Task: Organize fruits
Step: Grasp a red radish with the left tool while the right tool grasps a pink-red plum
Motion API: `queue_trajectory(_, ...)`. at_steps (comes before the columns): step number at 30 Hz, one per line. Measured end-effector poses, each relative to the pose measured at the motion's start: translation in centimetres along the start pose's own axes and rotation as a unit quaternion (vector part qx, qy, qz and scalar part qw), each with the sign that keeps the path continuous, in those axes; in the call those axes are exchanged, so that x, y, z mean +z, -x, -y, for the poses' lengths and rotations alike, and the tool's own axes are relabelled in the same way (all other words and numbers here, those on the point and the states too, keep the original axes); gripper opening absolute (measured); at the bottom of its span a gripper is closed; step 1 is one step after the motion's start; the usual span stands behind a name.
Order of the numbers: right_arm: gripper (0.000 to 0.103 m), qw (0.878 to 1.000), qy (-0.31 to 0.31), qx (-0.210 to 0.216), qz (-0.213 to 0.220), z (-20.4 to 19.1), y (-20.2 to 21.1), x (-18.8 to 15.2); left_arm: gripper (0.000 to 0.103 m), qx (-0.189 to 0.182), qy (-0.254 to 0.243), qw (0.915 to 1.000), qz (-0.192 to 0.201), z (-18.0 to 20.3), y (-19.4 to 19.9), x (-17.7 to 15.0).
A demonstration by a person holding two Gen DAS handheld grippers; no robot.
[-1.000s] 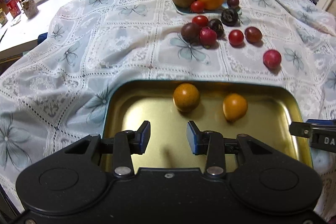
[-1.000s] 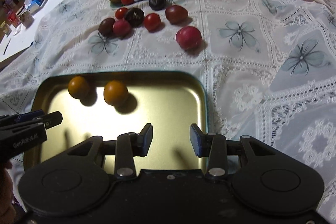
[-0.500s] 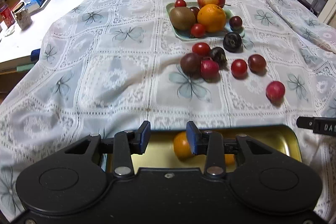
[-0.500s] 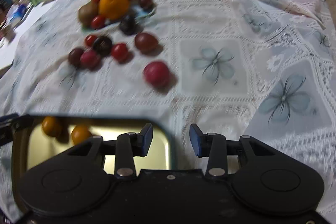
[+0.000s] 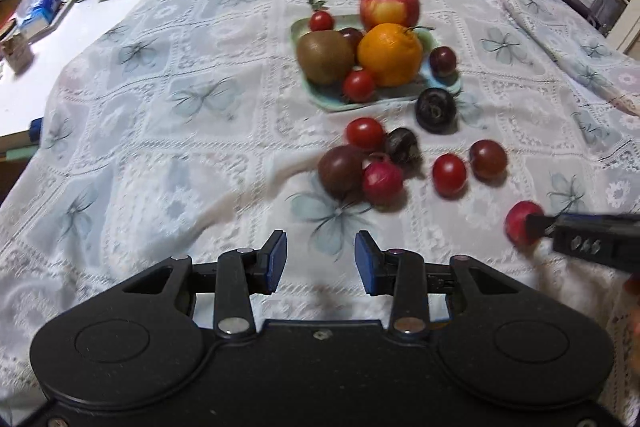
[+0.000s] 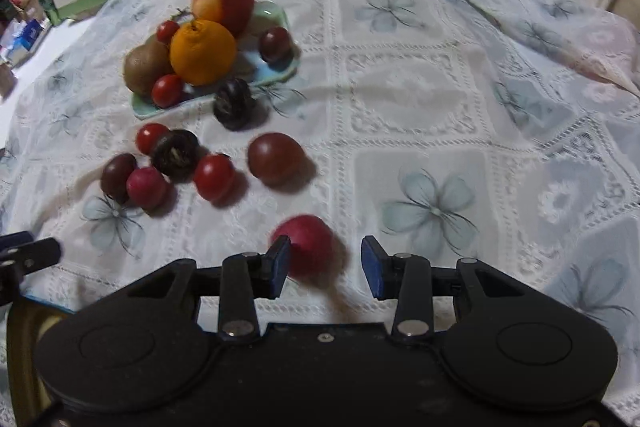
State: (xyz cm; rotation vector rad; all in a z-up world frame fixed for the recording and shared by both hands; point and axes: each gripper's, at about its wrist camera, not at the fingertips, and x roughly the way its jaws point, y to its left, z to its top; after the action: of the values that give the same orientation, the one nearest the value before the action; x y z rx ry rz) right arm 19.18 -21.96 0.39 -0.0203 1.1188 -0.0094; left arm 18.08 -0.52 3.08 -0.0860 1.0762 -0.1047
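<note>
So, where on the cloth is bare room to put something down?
Bare cloth lies left of the green plate and right of it, beyond the brown tomato. Crowded: the loose fruit cluster below the plate.

A white lace tablecloth (image 5: 168,131) shows pale blue flower prints. On the pale green plate (image 5: 320,93), centre top of the frame, sit a red-yellow apple (image 5: 389,5), an orange (image 5: 390,53) and a brown kiwi (image 5: 325,55). Lower right lies a pink-red fruit (image 6: 310,245). Gripper pads (image 5: 277,261) are blue.
</note>
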Motion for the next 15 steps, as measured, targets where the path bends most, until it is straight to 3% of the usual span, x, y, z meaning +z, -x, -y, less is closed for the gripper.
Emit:
queue_trajectory(4, 0.043, 0.999, -0.023, 0.03, -0.03, -0.1, -0.9, 0.5, 0.046, -0.016, -0.004, 0.9998, -0.005, 1.1, -0.7, 0.9)
queue_trajectory(9, 0.045, 1.0, -0.024, -0.005, -0.008, -0.4, -1.6, 0.7, 0.046, -0.022, -0.008, 0.9997, -0.006, 2.3, -2.0, 1.8)
queue_trajectory(15, 0.046, 1.0, -0.023, -0.015, -0.007, -0.3, -2.9, 0.6, 0.046, -0.021, -0.002, 0.9996, -0.019, 3.1, -4.3, 2.5)
